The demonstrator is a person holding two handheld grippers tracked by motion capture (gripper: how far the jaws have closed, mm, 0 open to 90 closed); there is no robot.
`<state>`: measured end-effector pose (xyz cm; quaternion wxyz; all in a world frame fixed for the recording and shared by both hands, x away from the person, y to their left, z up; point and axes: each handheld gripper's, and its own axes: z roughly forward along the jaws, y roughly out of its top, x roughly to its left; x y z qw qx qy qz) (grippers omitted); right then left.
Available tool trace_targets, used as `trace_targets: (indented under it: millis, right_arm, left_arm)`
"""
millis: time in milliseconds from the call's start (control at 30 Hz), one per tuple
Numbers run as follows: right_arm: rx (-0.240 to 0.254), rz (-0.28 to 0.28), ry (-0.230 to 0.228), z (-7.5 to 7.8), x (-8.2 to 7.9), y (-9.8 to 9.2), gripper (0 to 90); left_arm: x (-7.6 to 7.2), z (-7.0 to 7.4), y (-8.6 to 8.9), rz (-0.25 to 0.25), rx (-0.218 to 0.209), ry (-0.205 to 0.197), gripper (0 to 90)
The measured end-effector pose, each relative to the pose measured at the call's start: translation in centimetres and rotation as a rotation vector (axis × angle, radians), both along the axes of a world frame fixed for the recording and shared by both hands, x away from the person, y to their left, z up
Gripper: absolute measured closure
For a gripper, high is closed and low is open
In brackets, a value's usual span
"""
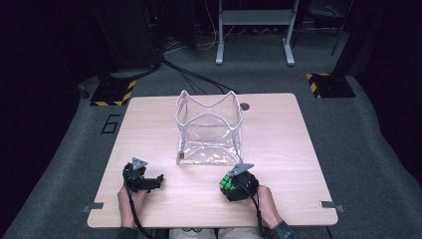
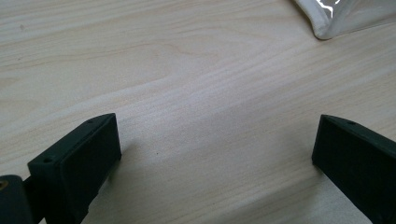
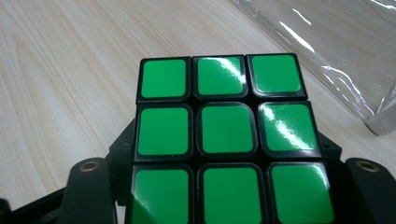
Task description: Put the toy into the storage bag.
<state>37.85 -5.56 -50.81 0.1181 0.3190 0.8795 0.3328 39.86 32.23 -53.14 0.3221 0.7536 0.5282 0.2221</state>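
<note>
Item: puzzle cube [image 3: 224,140], black-framed, nine green stickers on the face turned to the right gripper view; in the high view [image 1: 228,184] green and some yellow squares show. Location: near edge of the table, right of centre, clamped between the jaws of the right gripper [image 1: 238,185], just in front of the clear bag.

Right gripper: closed on the cube's two sides; the person's hand [image 1: 263,201] holds it from behind.

Left gripper [image 1: 149,181]: jaws wide apart over bare wood, nothing between them.

Clear plastic bag [image 1: 209,129]: open-topped, white-trimmed, standing at the table's centre.

Surface: pale wood-grain table [image 1: 278,134], round cable hole [image 1: 244,106] behind the bag.

Room: grey carpet, a "6" [image 1: 110,123] marked on the floor, hazard-striped plates [image 1: 113,92], cables, a white stand's feet [image 1: 254,55]; dark surroundings.

Obscured: the cube's lower faces and the pads' contact points; forearms are cut off at the frame's bottom.
</note>
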Motion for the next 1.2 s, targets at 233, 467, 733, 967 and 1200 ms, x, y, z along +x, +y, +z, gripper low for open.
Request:
trace_targets:
  millis: [233,467,733,967,1200]
  right_arm:
    - [0.002,0.002,0.009,0.1,0.0,0.0,33.1]
    - [-0.009,0.011,-0.004,0.7,-0.2,0.0,33.2]
    - [0.000,0.019,-0.002,1.7,0.0,-0.6,33.2]
    - [-0.007,0.042,-0.015,2.9,0.2,-0.7,33.2]
    - [0.006,0.043,-0.024,3.9,0.4,-0.8,33.2]
  left_arm:
    - [0.0,0.0,0.0,0.002,-0.002,-0.001,0.9]
    - [0.0,0.0,0.0,0.001,-0.001,-0.001,0.9]
    - [0.0,0.0,0.0,0.001,-0.002,-0.001,0.9]
    - [0.0,0.0,0.0,0.001,-0.002,-0.001,0.8]
    - [0.0,0.0,0.0,0.001,-0.002,-0.001,0.9]
